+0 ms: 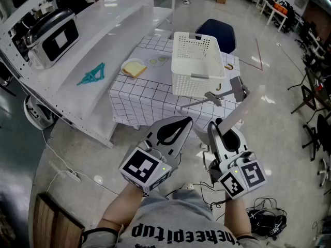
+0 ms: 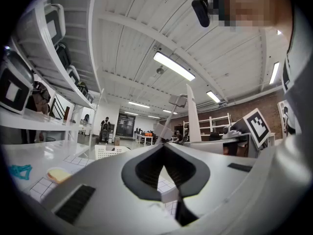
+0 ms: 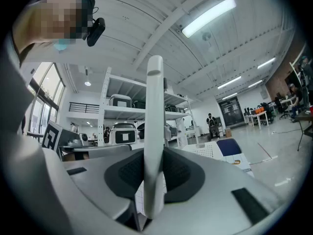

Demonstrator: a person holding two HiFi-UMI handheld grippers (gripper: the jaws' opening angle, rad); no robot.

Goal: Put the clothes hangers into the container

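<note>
Right gripper pinches the white hanger, its length pointing away, seemingly toward the basket; left gripper closed, empty.

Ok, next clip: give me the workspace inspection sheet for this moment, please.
Surface: table under a white checked cloth, carrying the basket and two plates.
Job's things: white perforated plastic basket stands on the table and looks empty; white plastic clothes hanger with grey clip bar held up near the basket; teal triangular plastic item, possibly hangers, on the white shelf.
Clutter: plate of toast; small plate of green slices.
Grippers: left gripper shut, empty; right gripper shut on the hanger.
Cables: white cord with power strip and black cable tangle on the floor.
Surroundings: blue chair behind the table; appliance on the shelf.
</note>
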